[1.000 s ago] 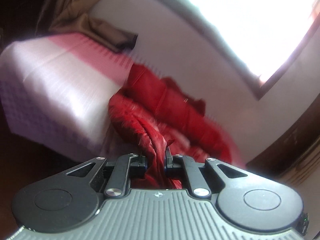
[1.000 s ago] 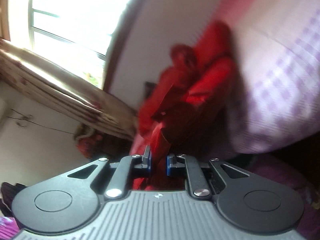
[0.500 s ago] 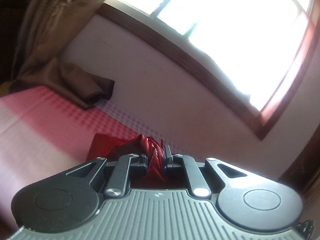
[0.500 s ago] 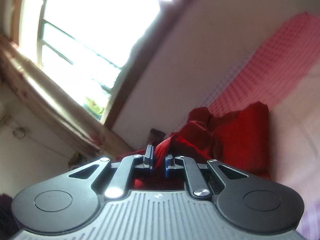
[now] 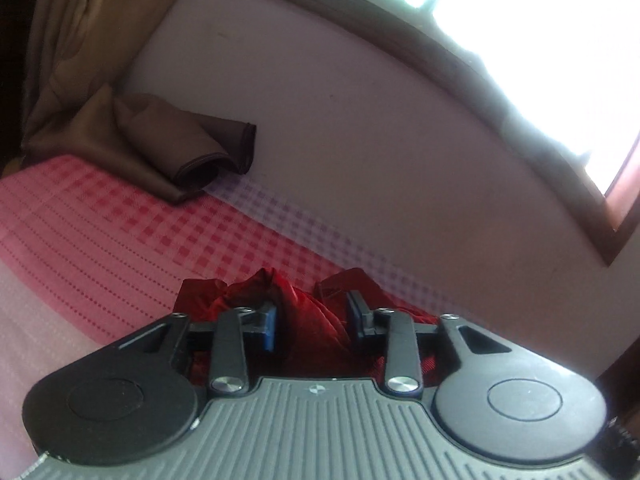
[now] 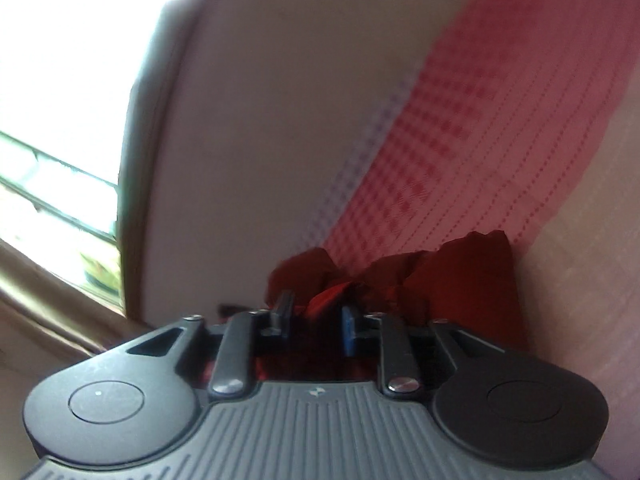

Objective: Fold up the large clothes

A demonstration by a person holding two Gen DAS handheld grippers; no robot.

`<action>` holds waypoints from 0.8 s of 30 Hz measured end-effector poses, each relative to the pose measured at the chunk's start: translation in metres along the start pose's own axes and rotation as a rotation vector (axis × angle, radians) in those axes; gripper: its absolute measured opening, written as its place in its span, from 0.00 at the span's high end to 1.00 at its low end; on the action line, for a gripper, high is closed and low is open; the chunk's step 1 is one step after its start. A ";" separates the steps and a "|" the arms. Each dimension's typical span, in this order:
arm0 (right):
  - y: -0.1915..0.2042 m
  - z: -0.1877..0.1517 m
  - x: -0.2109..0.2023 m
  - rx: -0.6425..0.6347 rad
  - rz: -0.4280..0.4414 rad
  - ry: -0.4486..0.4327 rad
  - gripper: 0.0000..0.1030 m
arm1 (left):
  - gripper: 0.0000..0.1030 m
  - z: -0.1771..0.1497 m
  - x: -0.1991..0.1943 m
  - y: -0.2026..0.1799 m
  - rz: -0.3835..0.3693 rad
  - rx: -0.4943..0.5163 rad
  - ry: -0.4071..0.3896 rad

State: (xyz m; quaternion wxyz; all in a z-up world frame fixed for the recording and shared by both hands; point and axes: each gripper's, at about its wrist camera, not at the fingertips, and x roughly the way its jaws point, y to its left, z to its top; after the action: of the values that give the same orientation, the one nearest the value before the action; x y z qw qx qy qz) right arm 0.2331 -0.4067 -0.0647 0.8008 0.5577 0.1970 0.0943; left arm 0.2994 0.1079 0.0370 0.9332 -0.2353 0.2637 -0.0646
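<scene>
A red shiny garment (image 5: 296, 308) lies bunched on the pink checked bed cover (image 5: 120, 232), close to the wall. My left gripper (image 5: 312, 320) is open, its jaws apart with a fold of the red cloth loose between them. In the right wrist view the same red garment (image 6: 464, 280) lies crumpled on the bed cover (image 6: 480, 128). My right gripper (image 6: 314, 320) is open too, jaws apart over the cloth. Most of the garment is hidden under the gripper bodies.
A folded brown cloth (image 5: 180, 148) lies on the bed by the wall, under a brown curtain (image 5: 80, 20). A pale wall (image 5: 360, 140) runs along the bed's far side. A bright window (image 6: 60, 100) sits above it.
Both grippers carried the red garment onto the bed toward the wall, lowered it, then opened. Both were shut on the cloth before; now the jaws stand apart.
</scene>
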 end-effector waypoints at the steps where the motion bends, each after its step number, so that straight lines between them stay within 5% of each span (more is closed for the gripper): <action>1: 0.004 0.000 -0.006 -0.014 0.015 -0.027 0.54 | 0.52 -0.001 -0.006 -0.002 -0.010 0.005 -0.011; 3: 0.013 0.000 -0.018 -0.054 0.033 -0.084 0.29 | 0.08 0.001 -0.014 -0.003 -0.026 0.012 -0.054; 4: 0.019 0.000 -0.027 -0.077 0.033 -0.133 0.14 | 0.01 0.001 -0.022 -0.004 -0.013 0.021 -0.108; 6: 0.029 0.003 -0.041 -0.112 0.056 -0.198 0.10 | 0.00 -0.001 -0.041 -0.012 0.018 0.074 -0.222; 10: 0.070 -0.009 -0.043 -0.333 0.075 -0.114 0.11 | 0.10 -0.002 -0.050 -0.029 -0.049 0.150 -0.186; 12: 0.104 -0.041 -0.033 -0.602 0.015 -0.049 0.25 | 0.35 -0.011 -0.045 -0.045 -0.082 0.217 -0.141; 14: 0.131 -0.081 -0.014 -0.846 -0.045 0.023 0.65 | 0.60 -0.021 -0.035 -0.065 -0.095 0.287 -0.086; 15: 0.139 -0.099 -0.004 -0.933 -0.066 0.060 0.71 | 0.70 -0.027 -0.029 -0.073 -0.087 0.314 -0.063; 18: 0.156 -0.140 0.031 -1.130 -0.117 0.138 0.82 | 0.71 -0.039 -0.008 -0.090 -0.085 0.388 -0.029; 24: 0.160 -0.141 0.093 -1.306 -0.206 0.209 0.87 | 0.71 -0.033 0.047 -0.097 -0.042 0.493 -0.032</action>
State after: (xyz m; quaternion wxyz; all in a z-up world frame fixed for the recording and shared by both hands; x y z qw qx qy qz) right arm 0.2691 -0.1936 0.0224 0.9556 -0.0753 0.2282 0.1708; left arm 0.3228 -0.0028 0.0363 0.9649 -0.0071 0.2202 -0.1426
